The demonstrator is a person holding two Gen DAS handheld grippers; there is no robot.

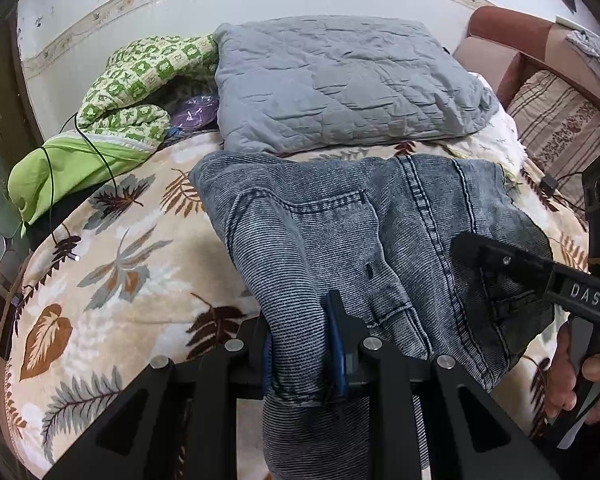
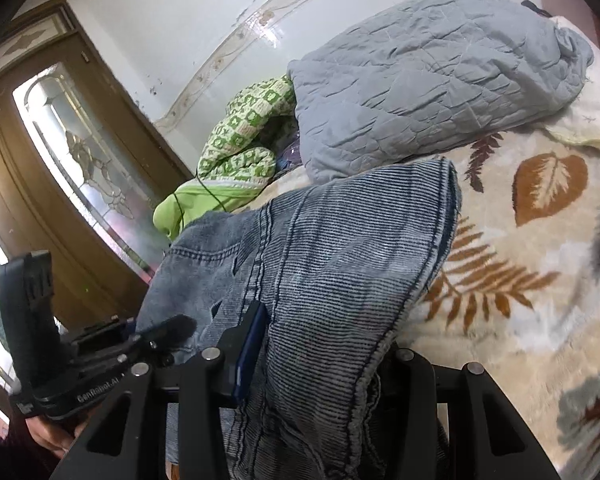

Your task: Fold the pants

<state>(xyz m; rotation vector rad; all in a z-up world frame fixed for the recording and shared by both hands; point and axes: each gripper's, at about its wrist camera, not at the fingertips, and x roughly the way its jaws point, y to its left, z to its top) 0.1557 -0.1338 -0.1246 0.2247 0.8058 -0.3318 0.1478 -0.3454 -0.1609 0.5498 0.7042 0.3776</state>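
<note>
On bed: pants [image 1: 340,232] bunched, at 12 o'clock of both grippers; not yet flat
Left gripper [image 1: 304,344]: jaws clamping denim
Right gripper [image 2: 320,344]: jaws pinching denim too
Left to do: most folding, judged

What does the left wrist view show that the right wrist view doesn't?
Only the left wrist view shows the sofa with its striped cushion, and the right gripper reaching onto the jeans.

Only the right wrist view shows the wooden door with its patterned glass, and the left gripper from outside.

Both show the jeans gripped in that view's own fingers, the grey quilt, the green checked blanket and the leaf-print bedspread.
</note>
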